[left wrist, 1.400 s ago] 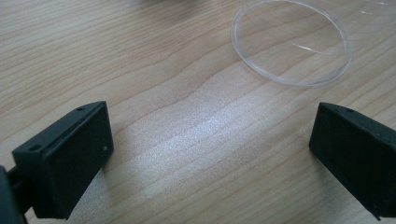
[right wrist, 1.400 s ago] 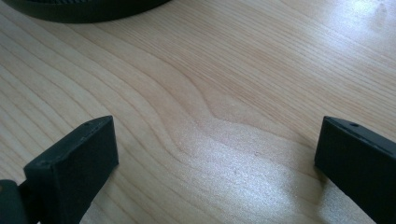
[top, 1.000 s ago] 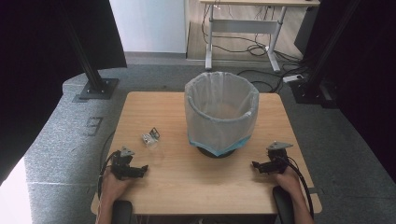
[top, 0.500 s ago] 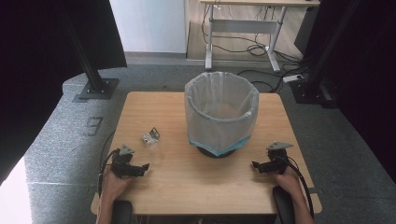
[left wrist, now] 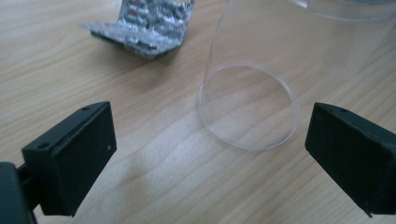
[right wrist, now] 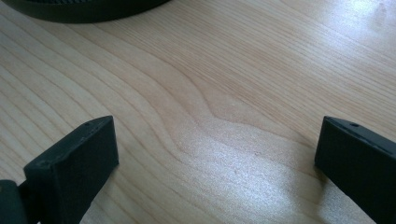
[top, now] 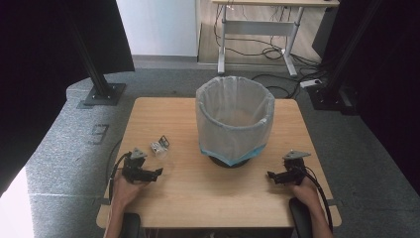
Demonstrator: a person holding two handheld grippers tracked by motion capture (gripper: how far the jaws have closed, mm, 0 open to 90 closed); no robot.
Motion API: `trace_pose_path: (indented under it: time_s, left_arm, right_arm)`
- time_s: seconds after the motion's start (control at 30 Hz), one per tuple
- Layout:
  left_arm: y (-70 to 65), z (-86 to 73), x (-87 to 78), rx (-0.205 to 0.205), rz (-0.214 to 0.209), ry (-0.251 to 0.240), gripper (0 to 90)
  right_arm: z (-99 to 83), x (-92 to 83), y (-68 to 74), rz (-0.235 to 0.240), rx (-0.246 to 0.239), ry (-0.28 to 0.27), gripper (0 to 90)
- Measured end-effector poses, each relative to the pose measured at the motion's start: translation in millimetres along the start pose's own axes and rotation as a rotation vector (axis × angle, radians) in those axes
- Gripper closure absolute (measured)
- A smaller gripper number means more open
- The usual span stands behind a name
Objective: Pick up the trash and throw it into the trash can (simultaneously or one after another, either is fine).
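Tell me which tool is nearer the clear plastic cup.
Left. The left tool faces the clear plastic cup with jaws open, not touching it. The right tool rests across the table beyond the bin.

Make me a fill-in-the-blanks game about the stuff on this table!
1. The bin on the table is lined with a ___ bag.
2. The clear cup in front of the left gripper is lying on its ___.
3. The jaws of the right gripper are ___.
4. The foil pill pack lies ___ the cup, apart from it.

Missing words: white; side; open; beside
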State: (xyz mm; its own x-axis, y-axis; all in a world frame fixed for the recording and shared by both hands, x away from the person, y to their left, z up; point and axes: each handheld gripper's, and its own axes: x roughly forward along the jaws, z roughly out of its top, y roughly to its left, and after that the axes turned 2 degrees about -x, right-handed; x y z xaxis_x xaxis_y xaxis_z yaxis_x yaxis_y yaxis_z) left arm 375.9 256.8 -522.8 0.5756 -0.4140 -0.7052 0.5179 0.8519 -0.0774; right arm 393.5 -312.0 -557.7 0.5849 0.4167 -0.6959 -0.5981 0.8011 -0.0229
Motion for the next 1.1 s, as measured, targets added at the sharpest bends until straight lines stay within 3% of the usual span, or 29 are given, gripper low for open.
trace_pose_path:
  time_s: [0.3, 0.37, 0.67, 0.9, 1.1]
  left_arm:
    - [-6.1, 14.3, 4.2, 0.030, -0.044, -0.016, 5.1]
    - [-11.6, 17.8, 6.1, 0.054, -0.062, -0.007, 6.1]
    - [-22.5, 29.9, 12.5, 0.091, -0.071, -0.004, 7.0]
    - [-25.9, 40.3, 17.2, 0.105, -0.072, 0.003, 16.0]
    - [-28.7, 42.8, 19.3, 0.118, -0.088, 0.013, 30.9]
  right_arm:
    - [0.0, 0.0, 0.1, 0.000, 0.000, 0.000, 0.0]
    - [0.0, 0.0, 0.1, -0.001, 0.000, 0.000, 0.0]
    - [0.0, 0.0, 0.1, 0.000, 0.000, 0.000, 0.0]
    - [0.0, 0.0, 0.0, 0.000, 0.000, 0.000, 0.0]
    - [0.0, 0.0, 0.0, 0.000, 0.000, 0.000, 0.0]
